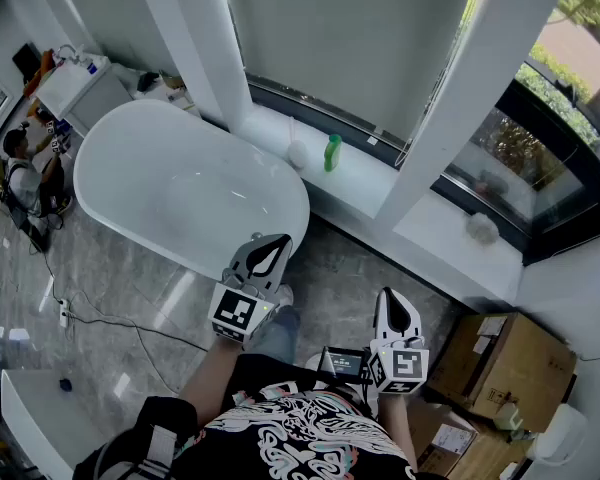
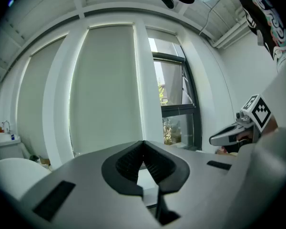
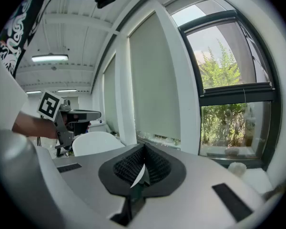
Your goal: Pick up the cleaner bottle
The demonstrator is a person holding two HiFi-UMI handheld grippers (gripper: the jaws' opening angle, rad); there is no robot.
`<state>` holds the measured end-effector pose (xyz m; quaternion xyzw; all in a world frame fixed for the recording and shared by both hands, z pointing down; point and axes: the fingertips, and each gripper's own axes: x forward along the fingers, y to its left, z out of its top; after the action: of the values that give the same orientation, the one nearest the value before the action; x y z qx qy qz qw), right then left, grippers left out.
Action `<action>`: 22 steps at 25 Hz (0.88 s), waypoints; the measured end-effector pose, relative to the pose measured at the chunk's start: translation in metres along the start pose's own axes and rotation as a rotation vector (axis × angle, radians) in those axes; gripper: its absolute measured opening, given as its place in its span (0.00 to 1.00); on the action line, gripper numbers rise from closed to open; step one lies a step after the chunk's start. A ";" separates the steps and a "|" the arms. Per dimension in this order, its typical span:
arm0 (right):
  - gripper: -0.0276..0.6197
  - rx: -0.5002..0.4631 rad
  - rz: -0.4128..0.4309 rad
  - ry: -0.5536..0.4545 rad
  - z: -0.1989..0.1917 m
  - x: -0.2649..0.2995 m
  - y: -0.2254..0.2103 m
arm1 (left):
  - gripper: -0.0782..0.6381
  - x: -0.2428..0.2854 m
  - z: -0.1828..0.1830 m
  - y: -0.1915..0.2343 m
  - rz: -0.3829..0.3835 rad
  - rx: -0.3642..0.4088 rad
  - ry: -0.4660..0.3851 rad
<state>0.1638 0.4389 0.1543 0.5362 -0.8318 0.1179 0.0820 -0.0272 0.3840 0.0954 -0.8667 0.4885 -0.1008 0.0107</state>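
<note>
**A:** The left gripper (image 1: 269,245), how does it stand?

**B:** Its jaws are pressed together with nothing between them. It is held out above the grey floor, near the end of the white oval bathtub (image 1: 120,168). The right gripper (image 1: 390,298) is the same, tips closed on each other and empty, but held closer to the person's body.

**A:** And the cleaner bottle?

**B:** The small green plastic cleaner bottle (image 1: 332,153) stands upright on the white window ledge (image 1: 372,175) behind the tub. It is just beside a white rounded object (image 1: 297,154) that I cannot identify, and well apart from both grippers.

**A:** Which step is this, then?

**B:** I judge it the very start. No reach is under way and the bottle is untouched.

**A:** What does the next move call for?

**B:** One gripper must spread its jaws, then travel forward past the tub's end to the ledge. The left looks the nearer of the two. It should meet the bottle's body from the side, below the cap. It should also keep off the white neighbour so that nothing gets knocked along the ledge.
</note>
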 end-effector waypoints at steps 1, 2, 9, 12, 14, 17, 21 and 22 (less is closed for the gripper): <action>0.08 -0.021 0.003 0.003 0.000 -0.010 0.003 | 0.13 -0.009 0.007 -0.005 0.005 0.009 -0.018; 0.08 -0.042 0.004 0.004 0.001 -0.020 0.006 | 0.13 -0.017 0.013 -0.010 0.011 0.016 -0.038; 0.08 -0.083 -0.053 -0.070 0.018 -0.055 0.000 | 0.13 -0.071 0.051 -0.030 0.151 0.253 -0.239; 0.08 -0.065 -0.028 -0.110 0.028 -0.053 0.008 | 0.13 -0.075 0.047 -0.028 0.175 0.080 -0.253; 0.08 -0.058 0.008 -0.120 0.029 -0.052 0.015 | 0.13 -0.079 0.040 -0.030 0.174 0.016 -0.204; 0.08 -0.087 0.023 -0.122 0.030 -0.050 0.022 | 0.13 -0.085 0.027 -0.034 0.191 -0.022 -0.182; 0.08 -0.111 0.024 -0.122 0.028 -0.055 0.026 | 0.13 -0.090 0.014 -0.038 0.200 -0.058 -0.169; 0.08 -0.109 0.017 -0.123 0.027 -0.056 0.024 | 0.13 -0.089 0.013 -0.039 0.199 -0.061 -0.170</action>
<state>0.1647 0.4891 0.1107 0.5301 -0.8450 0.0398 0.0587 -0.0368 0.4790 0.0723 -0.8193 0.5721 -0.0106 0.0354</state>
